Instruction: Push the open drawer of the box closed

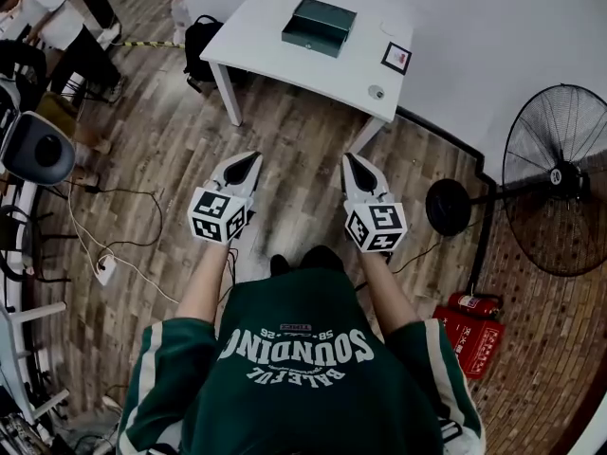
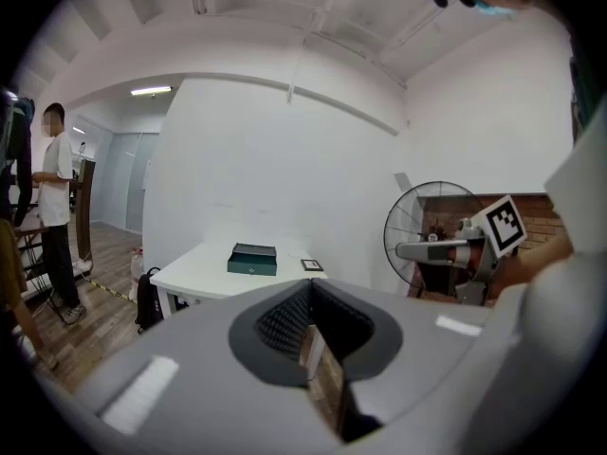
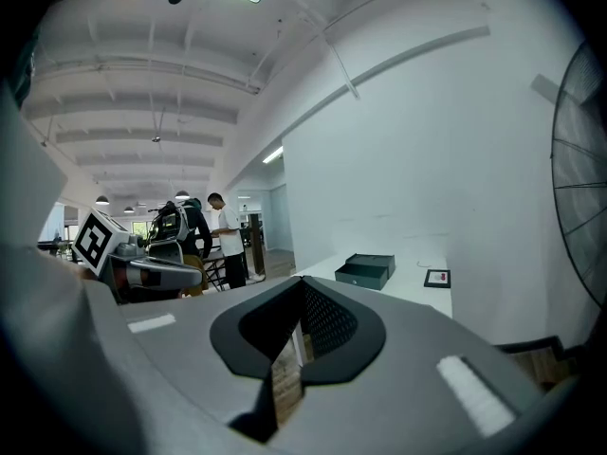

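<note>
The dark green box (image 1: 318,25) lies on the white table (image 1: 266,50) at the top of the head view, its drawer (image 1: 305,39) standing out a little on the side toward me. It also shows small and far off in the left gripper view as the box (image 2: 252,259) and in the right gripper view as the box (image 3: 368,270). My left gripper (image 1: 248,157) and right gripper (image 1: 349,157) hang side by side over the wooden floor, well short of the table. Both point at the table, and both are shut with nothing between the jaws: left gripper (image 2: 308,290), right gripper (image 3: 302,290).
A small framed picture (image 1: 395,58) and a round knob-like thing (image 1: 377,91) lie on the table's right part. A black backpack (image 1: 199,45) leans by the table's left leg. A standing fan (image 1: 555,178) and red extinguishers (image 1: 469,325) are at the right. Chairs, cables (image 1: 104,268) and people stand left.
</note>
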Demonstrator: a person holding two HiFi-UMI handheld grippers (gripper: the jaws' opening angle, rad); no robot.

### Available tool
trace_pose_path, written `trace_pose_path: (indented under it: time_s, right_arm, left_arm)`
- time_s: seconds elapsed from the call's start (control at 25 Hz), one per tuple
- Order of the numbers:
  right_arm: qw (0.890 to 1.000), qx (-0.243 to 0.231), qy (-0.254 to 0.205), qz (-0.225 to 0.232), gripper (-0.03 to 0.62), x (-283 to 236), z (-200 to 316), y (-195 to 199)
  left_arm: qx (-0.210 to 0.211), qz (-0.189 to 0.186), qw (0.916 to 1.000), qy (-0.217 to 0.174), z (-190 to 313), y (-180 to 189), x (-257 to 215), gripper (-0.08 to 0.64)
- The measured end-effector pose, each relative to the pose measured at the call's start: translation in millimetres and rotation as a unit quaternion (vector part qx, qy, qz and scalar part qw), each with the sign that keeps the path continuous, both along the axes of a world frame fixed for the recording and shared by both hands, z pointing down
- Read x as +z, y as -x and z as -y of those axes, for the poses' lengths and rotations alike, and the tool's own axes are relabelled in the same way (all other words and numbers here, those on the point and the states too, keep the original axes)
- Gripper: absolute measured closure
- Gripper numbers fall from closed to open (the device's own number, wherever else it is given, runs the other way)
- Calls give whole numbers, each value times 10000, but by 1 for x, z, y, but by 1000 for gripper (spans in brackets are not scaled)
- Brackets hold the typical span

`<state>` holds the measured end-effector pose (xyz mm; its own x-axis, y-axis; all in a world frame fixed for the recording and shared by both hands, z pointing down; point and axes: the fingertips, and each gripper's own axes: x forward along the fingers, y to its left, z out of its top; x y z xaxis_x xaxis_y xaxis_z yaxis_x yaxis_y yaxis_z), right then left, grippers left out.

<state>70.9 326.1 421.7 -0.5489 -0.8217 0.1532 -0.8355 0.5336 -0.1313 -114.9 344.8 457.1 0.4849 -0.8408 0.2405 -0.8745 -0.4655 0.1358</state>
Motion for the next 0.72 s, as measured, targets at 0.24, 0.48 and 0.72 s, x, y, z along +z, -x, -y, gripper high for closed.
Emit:
trace_pose_path:
  time_s: [0.24, 0.48, 0.72]
  right_arm:
    - [9999, 96, 67, -29, 591, 4, 14, 0]
    - [9999, 112, 101, 9, 591, 12, 58, 1]
    - [9999, 79, 149, 30, 591, 22, 134, -2]
  left_arm:
    - [136, -12, 9999, 98, 19, -2, 7, 507]
    - [179, 17, 9997, 173, 64, -4, 15, 506]
    - [105, 48, 9996, 260, 134, -5, 26, 507]
